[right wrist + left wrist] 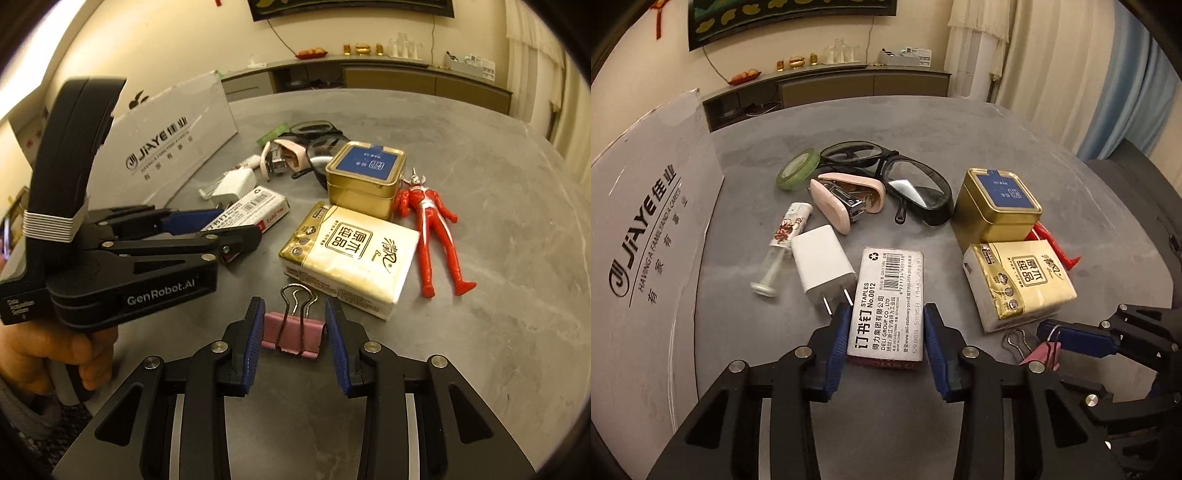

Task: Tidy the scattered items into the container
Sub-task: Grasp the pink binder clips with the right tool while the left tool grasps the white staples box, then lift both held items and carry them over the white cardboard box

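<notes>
A white staples box [886,306] lies on the grey table [960,125]. My left gripper [886,317] has its blue pads pressed against the box's two long sides. In the right wrist view the same gripper [236,229] reaches over the staples box [255,208], held by a hand [44,354]. A pink binder clip [293,336] sits on the table [480,332] with its wire handles pointing away. My right gripper [293,314] is closed against both ends of the clip. The white cardboard container [646,240] stands at the left.
Scattered beyond are a white charger [822,264], a small glass bottle [779,254], a pink stapler [846,197], green tape [796,168], black goggles [905,177], a gold tin [997,201], a tissue pack [1019,284] and a red figure [432,229]. A sideboard lines the far wall.
</notes>
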`<state>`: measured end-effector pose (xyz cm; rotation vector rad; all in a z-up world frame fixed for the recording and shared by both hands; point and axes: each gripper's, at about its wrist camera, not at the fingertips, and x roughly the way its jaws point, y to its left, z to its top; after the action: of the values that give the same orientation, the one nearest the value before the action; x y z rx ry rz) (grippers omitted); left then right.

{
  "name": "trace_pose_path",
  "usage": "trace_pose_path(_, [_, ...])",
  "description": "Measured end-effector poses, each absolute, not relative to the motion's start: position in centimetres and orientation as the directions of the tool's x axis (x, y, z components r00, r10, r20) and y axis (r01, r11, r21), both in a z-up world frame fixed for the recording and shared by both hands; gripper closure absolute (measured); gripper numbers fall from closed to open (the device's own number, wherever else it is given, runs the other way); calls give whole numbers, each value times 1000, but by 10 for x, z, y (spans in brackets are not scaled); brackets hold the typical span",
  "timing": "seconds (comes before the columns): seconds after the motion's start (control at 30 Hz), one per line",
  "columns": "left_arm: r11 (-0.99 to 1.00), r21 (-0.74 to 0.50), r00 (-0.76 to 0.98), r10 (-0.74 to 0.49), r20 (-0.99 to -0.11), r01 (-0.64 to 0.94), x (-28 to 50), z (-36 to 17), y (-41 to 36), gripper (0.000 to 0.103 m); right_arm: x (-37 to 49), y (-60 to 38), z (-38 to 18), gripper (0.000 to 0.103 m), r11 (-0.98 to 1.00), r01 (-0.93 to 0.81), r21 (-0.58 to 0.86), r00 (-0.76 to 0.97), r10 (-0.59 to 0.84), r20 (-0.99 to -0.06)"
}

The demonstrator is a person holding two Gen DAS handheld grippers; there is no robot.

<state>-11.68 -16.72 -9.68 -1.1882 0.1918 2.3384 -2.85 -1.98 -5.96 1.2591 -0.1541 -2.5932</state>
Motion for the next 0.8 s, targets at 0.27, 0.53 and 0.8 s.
trace_pose_path(0.27, [-858, -152, -507, 423, -751, -490, -101, -69, -180, 63, -17, -20, -45, 68, -945, 195, 263, -602, -327, -728])
trace_pose_path(0.53, [-850, -210, -537, 477, -696, -483, -89, -37, -201, 64, -10, -24, -30, 68, -950, 202, 239, -645, -312, -698])
trace_pose_path(0.8, [-756, -483, -459, 653, -603, -441, -95, -22, -243, 64, -9, -23, -21, 68, -951, 185, 249, -666, -307, -680])
